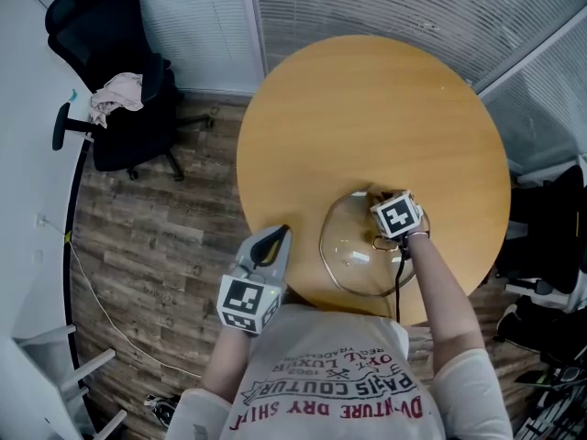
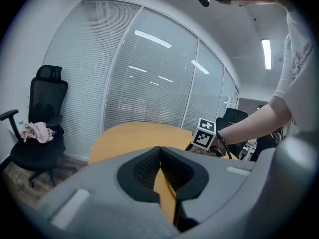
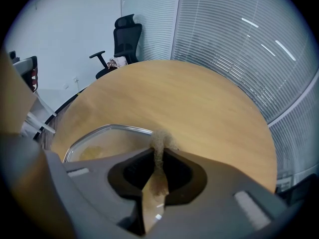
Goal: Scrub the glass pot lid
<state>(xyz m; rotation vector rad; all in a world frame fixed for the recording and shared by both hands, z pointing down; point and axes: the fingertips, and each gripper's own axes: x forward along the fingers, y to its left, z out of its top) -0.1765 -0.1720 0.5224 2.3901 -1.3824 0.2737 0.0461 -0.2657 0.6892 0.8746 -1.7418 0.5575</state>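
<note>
The glass pot lid (image 1: 351, 253) lies on the round wooden table (image 1: 367, 108), near its front edge. My right gripper (image 1: 378, 200) sits over the lid's far rim, shut on a tan scrub pad (image 3: 159, 139) whose fuzzy end sticks out past the fingertips. In the right gripper view the lid (image 3: 97, 142) curves away to the left, just under the right gripper (image 3: 159, 152). My left gripper (image 1: 281, 233) hovers at the table's front-left edge, apart from the lid. In its own view the left gripper (image 2: 159, 150) is shut with nothing between the jaws.
A black office chair (image 1: 115, 81) with a pinkish cloth (image 1: 117, 92) on its seat stands on the wood floor, left of the table. Glass walls with blinds (image 1: 385, 7) run behind the table. More dark chairs (image 1: 550, 246) crowd the right side.
</note>
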